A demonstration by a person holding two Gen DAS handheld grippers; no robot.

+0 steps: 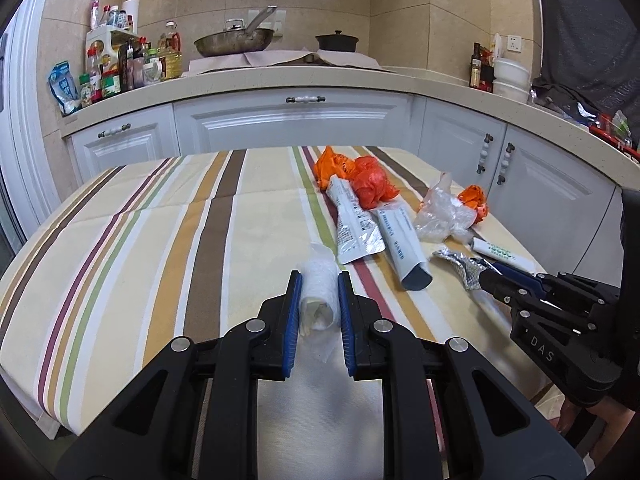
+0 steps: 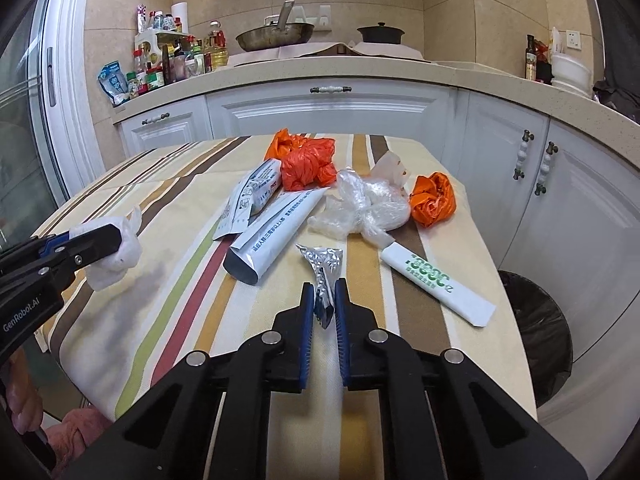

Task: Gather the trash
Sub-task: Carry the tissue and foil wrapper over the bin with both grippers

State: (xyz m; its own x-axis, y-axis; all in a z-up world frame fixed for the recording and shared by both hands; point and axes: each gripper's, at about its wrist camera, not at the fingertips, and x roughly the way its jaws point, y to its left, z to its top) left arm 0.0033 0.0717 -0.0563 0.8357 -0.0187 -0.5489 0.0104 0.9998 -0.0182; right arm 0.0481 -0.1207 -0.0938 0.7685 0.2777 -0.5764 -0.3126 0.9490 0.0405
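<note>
— On the striped tablecloth [image 1: 168, 216], what does each gripper hold?
— Left gripper [image 1: 319, 300], angled downward over the near edge, is clamped on a rolled white paper towel [image 1: 318, 292]. Right gripper [image 2: 324, 300], tilted down likewise, has its jaws pinched on a crumpled foil wrapper [image 2: 325, 268].
— Remaining trash?
— Orange bags [image 2: 306, 164], white pouches [image 2: 276, 228] and clear plastic [image 2: 366, 204] lie mid-table; a black-lined bin [image 2: 536, 332] stands beside the table.

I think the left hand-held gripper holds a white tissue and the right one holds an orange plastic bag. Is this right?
Not quite. The right hand-held gripper holds a crumpled silver foil wrapper, as the right wrist view shows; the orange plastic bags lie on the table. The left hand-held gripper does hold the white tissue.
</note>
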